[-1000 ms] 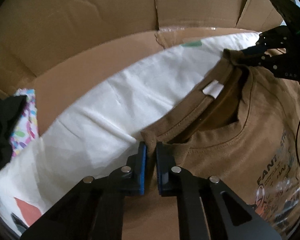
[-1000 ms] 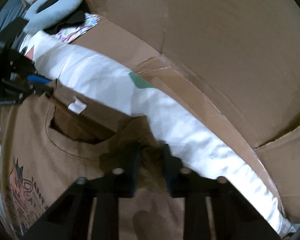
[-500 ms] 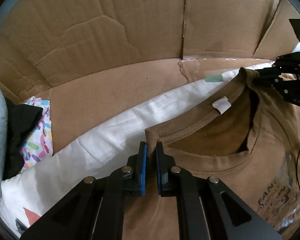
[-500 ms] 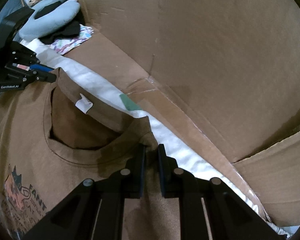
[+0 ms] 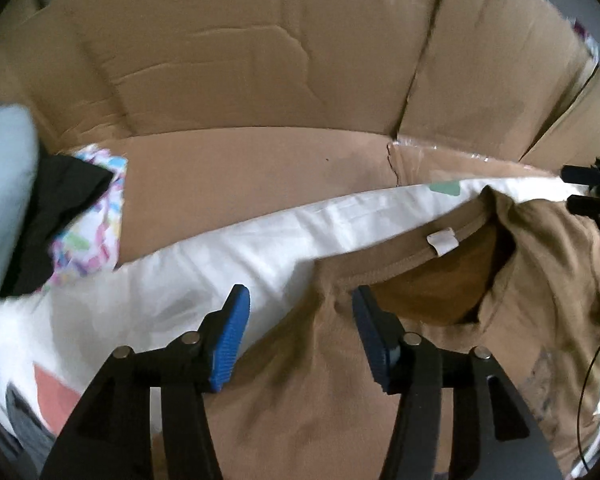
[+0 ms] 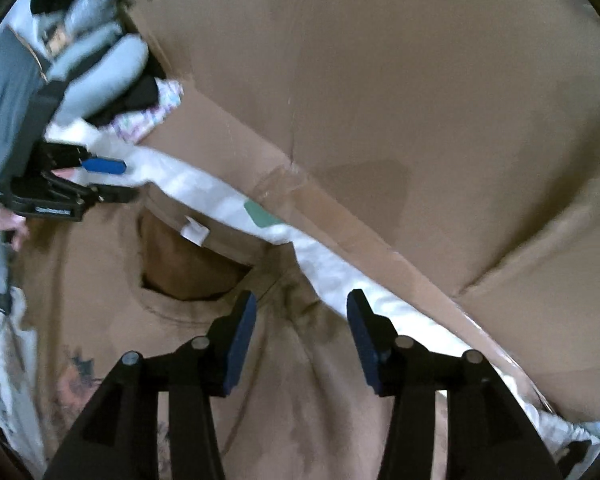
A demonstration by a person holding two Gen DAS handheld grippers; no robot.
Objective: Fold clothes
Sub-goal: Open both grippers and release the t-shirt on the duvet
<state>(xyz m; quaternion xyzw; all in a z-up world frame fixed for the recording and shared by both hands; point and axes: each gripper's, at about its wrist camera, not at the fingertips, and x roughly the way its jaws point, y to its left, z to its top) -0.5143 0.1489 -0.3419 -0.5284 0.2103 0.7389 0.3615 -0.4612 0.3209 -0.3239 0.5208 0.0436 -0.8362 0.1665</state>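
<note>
Cardboard wall (image 5: 260, 60) stands well ahead of both tongs, with a white sheet (image 5: 236, 256) spread below it. On the sheet lies the brown T-shirt (image 5: 320, 400), print side up, collar (image 5: 416, 260) toward the cardboard and hem back toward the person, so its long axis runs along the fingers of both tongs.

Left gripper (image 5: 300, 334) is spread wide and holds nothing; the shirt's shoulder ridge sits between and just below its blue pads (image 5: 228, 340). Right gripper (image 6: 302, 336) is also spread, empty, over the other shoulder (a small pucker of cloth sits between its jaws).

The neck opening lies between the two tongs, each about equally near its own shoulder. White neck tag (image 5: 442, 242) is ahead-right of the left tongs and ahead-left of the right ones.

Shirt is flat, unfolded. Judgement: each side suits the tongs over it.
</note>
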